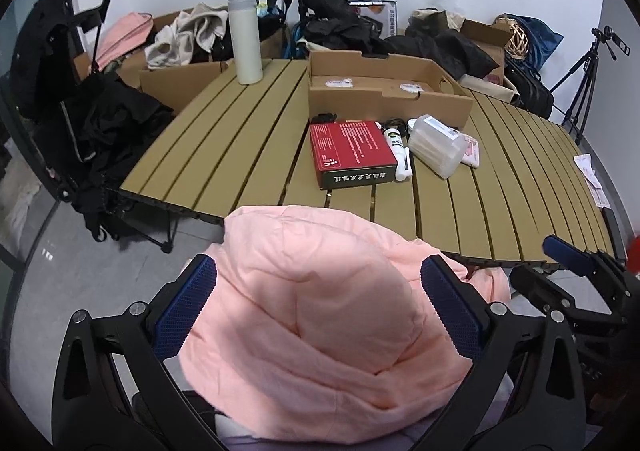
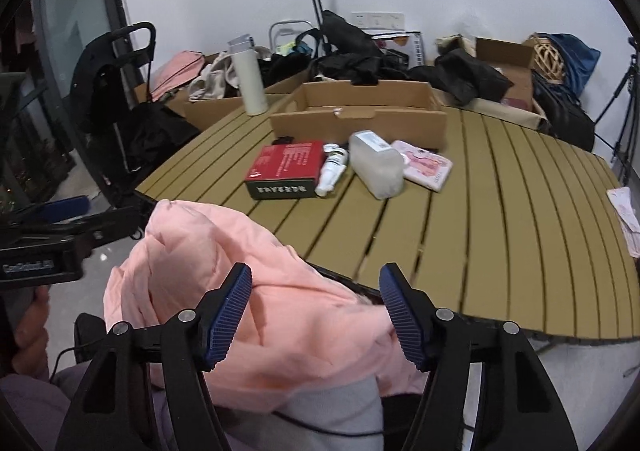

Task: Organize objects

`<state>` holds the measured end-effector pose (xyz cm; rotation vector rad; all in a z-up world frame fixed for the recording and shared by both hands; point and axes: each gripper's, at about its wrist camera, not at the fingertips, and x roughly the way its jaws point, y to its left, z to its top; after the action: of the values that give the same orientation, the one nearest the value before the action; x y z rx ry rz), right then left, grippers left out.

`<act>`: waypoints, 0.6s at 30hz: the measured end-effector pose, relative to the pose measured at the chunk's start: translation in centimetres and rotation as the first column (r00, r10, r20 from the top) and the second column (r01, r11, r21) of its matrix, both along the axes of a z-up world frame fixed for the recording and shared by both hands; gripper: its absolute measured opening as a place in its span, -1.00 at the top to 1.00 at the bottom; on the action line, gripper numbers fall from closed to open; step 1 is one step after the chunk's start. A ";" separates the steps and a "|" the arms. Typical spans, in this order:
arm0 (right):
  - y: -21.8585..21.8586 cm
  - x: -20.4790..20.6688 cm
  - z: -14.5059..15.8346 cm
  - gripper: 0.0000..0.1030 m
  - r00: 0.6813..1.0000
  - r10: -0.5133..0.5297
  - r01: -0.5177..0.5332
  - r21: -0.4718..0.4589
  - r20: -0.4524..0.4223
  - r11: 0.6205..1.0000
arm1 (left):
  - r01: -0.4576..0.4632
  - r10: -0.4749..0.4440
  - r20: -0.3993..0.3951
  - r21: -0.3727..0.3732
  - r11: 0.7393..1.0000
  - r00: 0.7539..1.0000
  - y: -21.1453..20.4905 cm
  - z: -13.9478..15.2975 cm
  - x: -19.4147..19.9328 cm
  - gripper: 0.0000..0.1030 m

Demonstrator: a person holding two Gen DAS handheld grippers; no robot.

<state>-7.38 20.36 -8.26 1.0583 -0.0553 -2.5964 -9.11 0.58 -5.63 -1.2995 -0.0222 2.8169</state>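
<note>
Pink garment [image 1: 320,311], both hand-held grippers agape

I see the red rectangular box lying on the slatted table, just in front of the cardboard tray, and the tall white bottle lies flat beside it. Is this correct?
Not quite. The tall white bottle stands upright at the far left of the slatted table, well apart from the red rectangular box, as the left wrist view shows. The box does lie just in front of the cardboard tray.
</note>
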 end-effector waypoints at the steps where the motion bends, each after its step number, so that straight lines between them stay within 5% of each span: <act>1: 0.0 -0.3 0.0 -0.37 1.000 0.020 -0.020 -0.031 0.010 0.999 | -0.002 0.002 -0.006 0.002 1.000 1.000 -0.1 -0.1 -0.1 -0.96; 4: -0.7 -1.4 -0.6 -0.37 0.992 0.096 -0.090 -0.073 0.076 0.993 | -0.012 0.013 -0.040 0.014 1.000 0.999 -0.4 -0.3 -0.6 -1.00; 7: -1.1 -2.7 -1.0 -0.37 0.998 0.027 -0.027 0.006 0.058 1.000 | -0.013 0.016 -0.062 0.048 0.999 0.998 -0.9 -0.9 -1.7 -1.00; 10: -1.1 -5.0 -1.6 -0.37 0.994 0.036 -0.033 -0.024 0.099 0.999 | -0.009 0.015 -0.071 0.082 0.997 0.997 -1.3 -1.6 -3.1 -1.00; 18: -2.5 -13.2 -2.8 -0.31 0.990 0.082 -0.073 -0.082 0.111 0.994 | -0.007 0.006 0.021 0.043 0.999 1.000 -1.6 -3.8 -10.3 -0.89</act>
<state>-20.57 17.83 -11.10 1.1566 -0.1390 -2.4424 -19.46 -1.04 -9.39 -1.3219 -0.0870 2.7919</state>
